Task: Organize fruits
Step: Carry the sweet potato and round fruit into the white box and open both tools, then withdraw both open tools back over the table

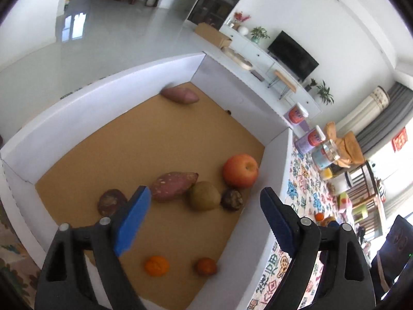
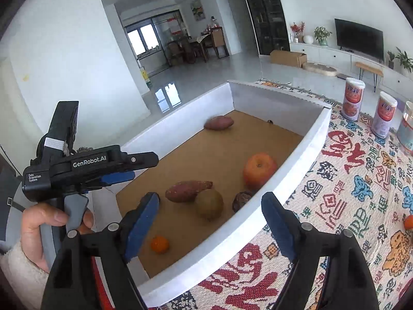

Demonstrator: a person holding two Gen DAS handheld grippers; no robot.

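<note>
A white-walled box (image 1: 77, 108) with a brown floor holds the produce. Inside lie a red apple (image 1: 240, 171), a kiwi (image 1: 205, 195), a sweet potato (image 1: 173, 186), a second sweet potato (image 1: 180, 95) in the far corner, two dark wrinkled fruits (image 1: 231, 199) (image 1: 111, 201) and two small oranges (image 1: 156, 265) (image 1: 206, 266). My left gripper (image 1: 206, 222) is open and empty above the box. My right gripper (image 2: 210, 222) is open and empty over the box's near wall (image 2: 258, 214). The right wrist view shows the apple (image 2: 259, 171), kiwi (image 2: 209, 204), sweet potato (image 2: 187, 190), one orange (image 2: 159, 244) and the left gripper's body (image 2: 77, 165).
The box stands on a patterned cloth (image 2: 348, 206). Two tall cans (image 2: 353, 99) (image 2: 384, 115) and a jar (image 2: 407, 126) stand at the right. Another small orange (image 2: 409, 222) lies on the cloth at the right edge. Behind is open floor.
</note>
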